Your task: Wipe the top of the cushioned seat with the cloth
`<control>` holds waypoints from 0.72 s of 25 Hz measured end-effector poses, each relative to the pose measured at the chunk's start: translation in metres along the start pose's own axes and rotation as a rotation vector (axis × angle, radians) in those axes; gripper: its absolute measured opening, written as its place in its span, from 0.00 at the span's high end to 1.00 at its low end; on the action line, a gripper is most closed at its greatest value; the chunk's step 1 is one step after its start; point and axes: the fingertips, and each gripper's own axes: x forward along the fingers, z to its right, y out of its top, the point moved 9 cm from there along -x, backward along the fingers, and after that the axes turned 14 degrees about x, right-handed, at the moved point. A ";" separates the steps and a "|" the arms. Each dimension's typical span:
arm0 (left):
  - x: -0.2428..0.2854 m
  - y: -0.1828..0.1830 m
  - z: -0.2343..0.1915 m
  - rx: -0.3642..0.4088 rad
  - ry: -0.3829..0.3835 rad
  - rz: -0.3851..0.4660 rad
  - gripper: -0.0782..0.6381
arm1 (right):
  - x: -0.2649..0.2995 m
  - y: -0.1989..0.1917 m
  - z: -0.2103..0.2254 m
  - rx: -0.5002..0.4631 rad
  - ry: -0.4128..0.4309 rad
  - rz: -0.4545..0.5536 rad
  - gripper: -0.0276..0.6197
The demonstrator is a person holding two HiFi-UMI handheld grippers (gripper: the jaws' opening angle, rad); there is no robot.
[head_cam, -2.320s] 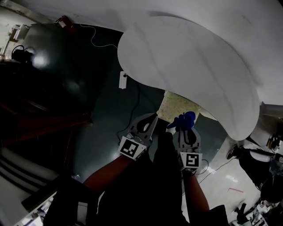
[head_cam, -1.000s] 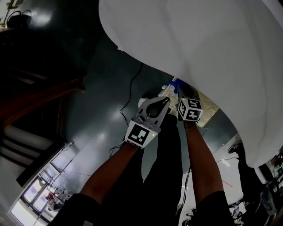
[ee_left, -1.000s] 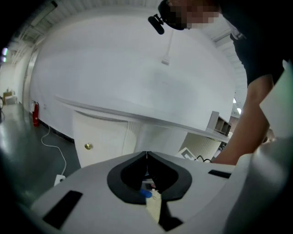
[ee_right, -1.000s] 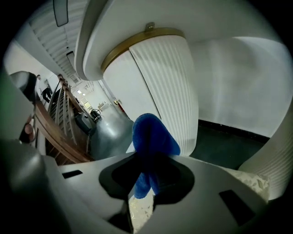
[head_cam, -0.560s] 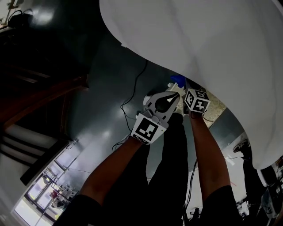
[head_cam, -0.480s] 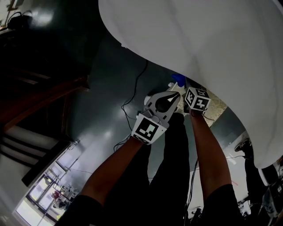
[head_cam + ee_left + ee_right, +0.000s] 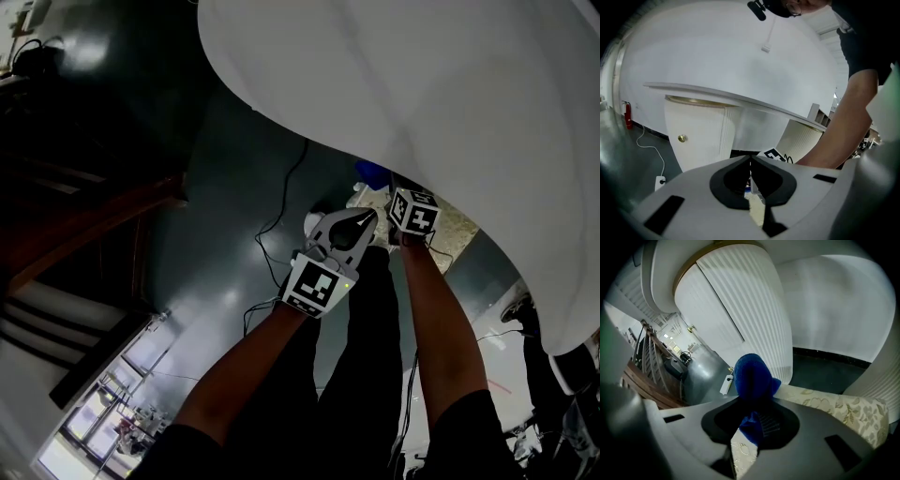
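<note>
The cushioned seat (image 7: 457,228) is beige with a floral print and mostly tucked under the white table top; it also shows in the right gripper view (image 7: 843,411). A blue cloth (image 7: 752,375) is bunched up over the seat's near edge, with my right gripper (image 7: 752,417) shut on it. In the head view the blue cloth (image 7: 369,172) peeps out at the table edge, just ahead of the right gripper (image 7: 382,192). My left gripper (image 7: 366,218) sits beside it on the left. Its jaws (image 7: 751,161) are shut with nothing between them.
A big white table top (image 7: 422,84) overhangs the seat, carried on ribbed white cabinets (image 7: 740,310). A power strip (image 7: 725,384) and a cable (image 7: 281,202) lie on the dark floor. Wooden stairs (image 7: 84,220) stand at the left. A fire extinguisher (image 7: 626,115) stands by the wall.
Since the earliest frame the view has swung closer, so the table top now covers most of the seat. Over the last second both grippers only drifted slightly, cloth still held.
</note>
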 end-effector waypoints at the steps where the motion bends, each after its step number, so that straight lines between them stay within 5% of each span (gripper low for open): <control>1: 0.003 0.000 0.001 -0.003 -0.011 -0.008 0.87 | 0.000 0.000 0.001 0.002 -0.003 -0.002 0.81; 13: 0.009 0.010 0.020 0.025 -0.050 -0.017 0.87 | -0.021 0.005 0.020 0.006 -0.030 -0.035 0.81; 18: 0.016 0.015 0.030 0.036 -0.063 -0.013 0.87 | -0.010 -0.016 0.061 0.032 0.016 -0.012 0.81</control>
